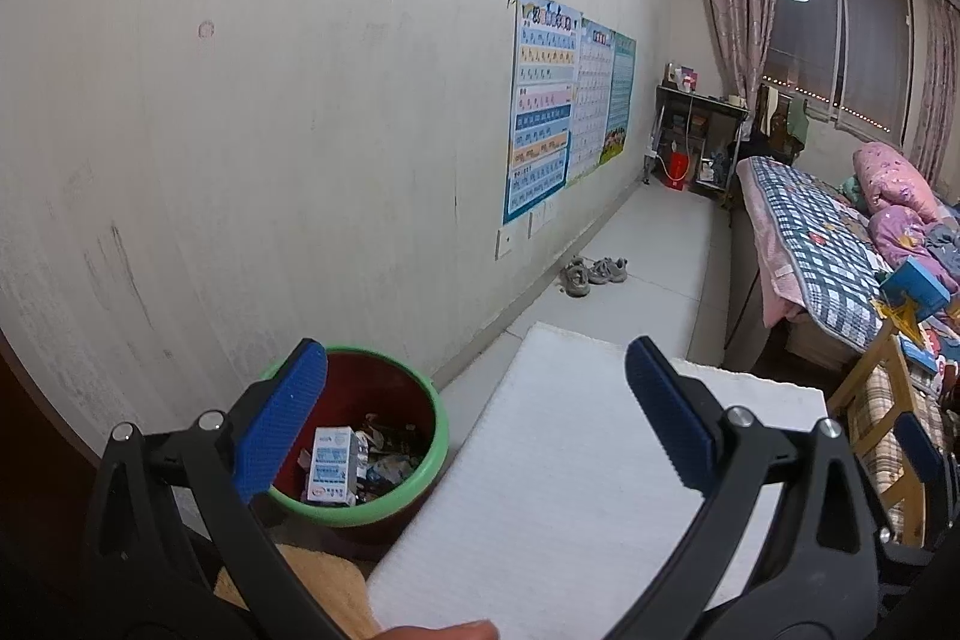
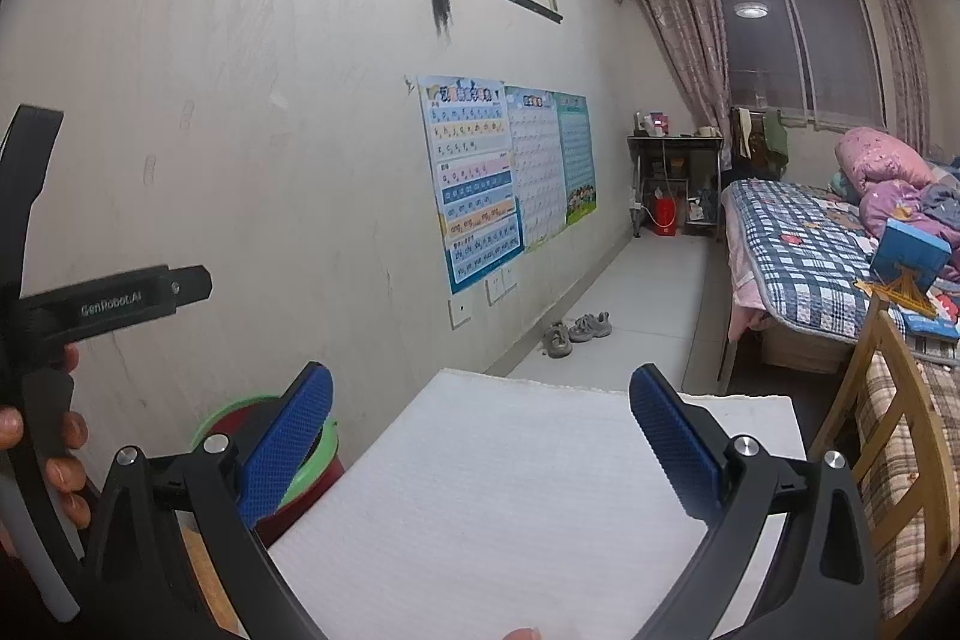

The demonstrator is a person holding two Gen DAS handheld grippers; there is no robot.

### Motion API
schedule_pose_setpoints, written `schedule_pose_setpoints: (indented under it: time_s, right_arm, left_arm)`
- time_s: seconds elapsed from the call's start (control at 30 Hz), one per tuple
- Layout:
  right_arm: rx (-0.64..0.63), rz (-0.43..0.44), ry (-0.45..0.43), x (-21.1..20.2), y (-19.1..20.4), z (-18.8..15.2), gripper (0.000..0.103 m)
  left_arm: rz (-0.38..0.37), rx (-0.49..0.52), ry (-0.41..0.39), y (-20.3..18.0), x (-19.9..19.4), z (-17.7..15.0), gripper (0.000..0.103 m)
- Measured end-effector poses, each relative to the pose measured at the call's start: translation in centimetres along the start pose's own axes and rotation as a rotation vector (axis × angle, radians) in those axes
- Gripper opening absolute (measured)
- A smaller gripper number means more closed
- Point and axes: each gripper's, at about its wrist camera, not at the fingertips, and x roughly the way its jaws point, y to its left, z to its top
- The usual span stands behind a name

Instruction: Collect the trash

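Note:
A red bin with a green rim stands by the wall at lower left, holding a white and blue carton and crumpled wrappers. My left gripper hangs open above the white mat, its left finger over the bin, nothing between the fingers. In the right wrist view my right gripper is also open and empty over the same mat. The bin shows behind its left finger. The left gripper's body, held by a hand, is at the far left.
A bed with a checked quilt runs along the right. A wooden chair stands at right beside the mat. Grey shoes lie on the floor by the wall. A shelf unit stands at the far end.

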Motion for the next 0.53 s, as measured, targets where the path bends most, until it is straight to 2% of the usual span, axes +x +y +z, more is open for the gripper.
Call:
schedule_pose_setpoints:
  time_s: [0.17,0.27,0.3,0.4,0.53]
  right_arm:
    - [-0.033,-0.002,0.044,0.4,-0.1,-1.5,0.096]
    - [-0.003,-0.025,0.151,1.9,-2.0,-4.3,0.096]
    - [0.007,-0.051,0.181,2.4,-2.9,-5.4,0.096]
    - [0.02,-0.226,0.313,4.8,-6.4,-10.1,0.096]
    - [0.081,-0.366,0.465,7.0,-11.4,-15.2,0.096]
  left_arm:
    - [0.009,-0.019,0.024,0.7,0.6,-0.6,0.098]
    - [0.018,-0.012,0.036,1.6,1.1,-1.2,0.098]
    - [0.019,-0.009,0.045,2.1,1.5,-1.7,0.098]
    - [0.001,-0.027,0.114,4.5,2.8,-4.0,0.098]
    - [0.056,-0.096,0.243,9.0,4.5,-8.5,0.098]
